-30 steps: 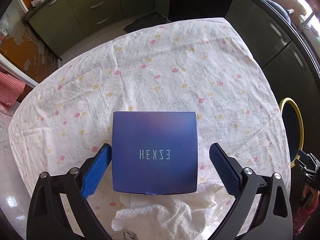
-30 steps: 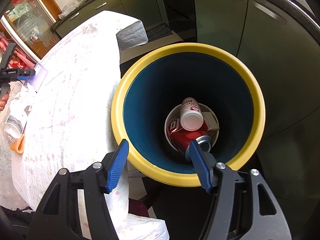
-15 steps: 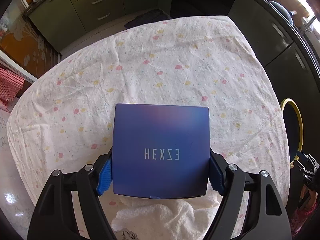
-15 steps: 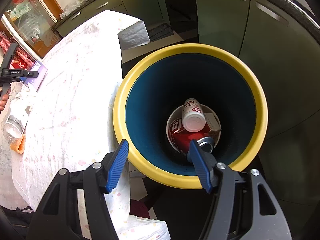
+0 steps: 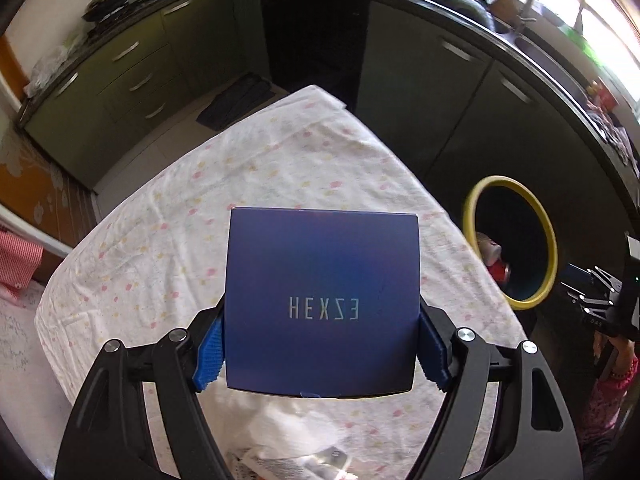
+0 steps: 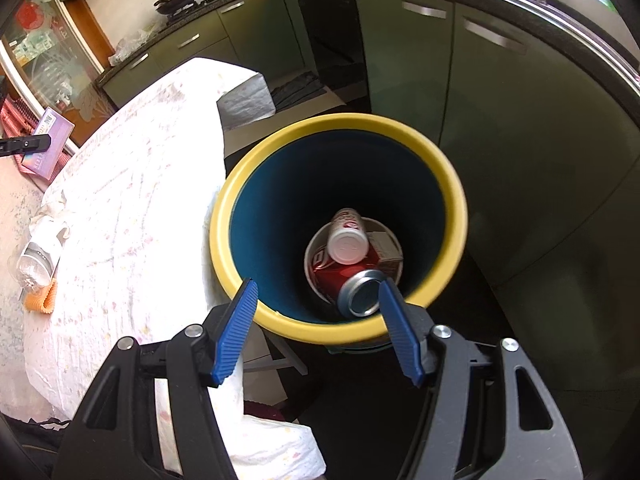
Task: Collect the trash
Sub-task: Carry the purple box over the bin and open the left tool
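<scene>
Left gripper now clamped on blue HEXZE box, lifted off floral tablecloth since a second ago. Right gripper spread, empty, over yellow-rimmed bin. Box bin-bound next.

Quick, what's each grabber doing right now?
Left gripper: closed on the blue box.
Right gripper: open, holding nothing, above the yellow-rimmed bin.
</scene>
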